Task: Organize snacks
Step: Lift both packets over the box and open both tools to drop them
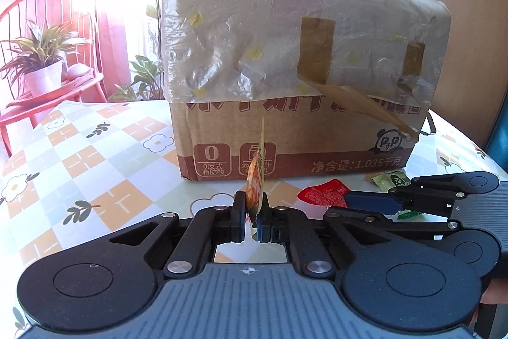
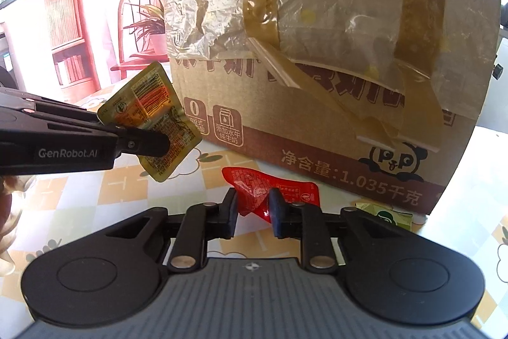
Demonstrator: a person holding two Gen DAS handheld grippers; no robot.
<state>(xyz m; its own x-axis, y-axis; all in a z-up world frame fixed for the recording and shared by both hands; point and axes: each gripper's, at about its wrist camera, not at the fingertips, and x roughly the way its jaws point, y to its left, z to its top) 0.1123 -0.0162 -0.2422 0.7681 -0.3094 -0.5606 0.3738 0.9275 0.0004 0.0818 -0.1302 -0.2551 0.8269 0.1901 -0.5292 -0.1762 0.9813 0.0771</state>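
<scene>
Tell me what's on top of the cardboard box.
A crinkled clear plastic sheet with yellow dots is draped over the top of the cardboard box, held by strips of brown tape. The sheet covers the opening, so whatever is inside cannot be seen.

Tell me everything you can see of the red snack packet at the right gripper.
The red snack packet is a small, glossy foil-like sachet with fine white print, crumpled and folded. The right gripper has its jaws closed on the near edge, puckering it. Its far end points toward the cardboard box, apparently low over the tablecloth; whether it touches either cannot be told. In the left wrist view it shows beside that gripper's fingers.
</scene>
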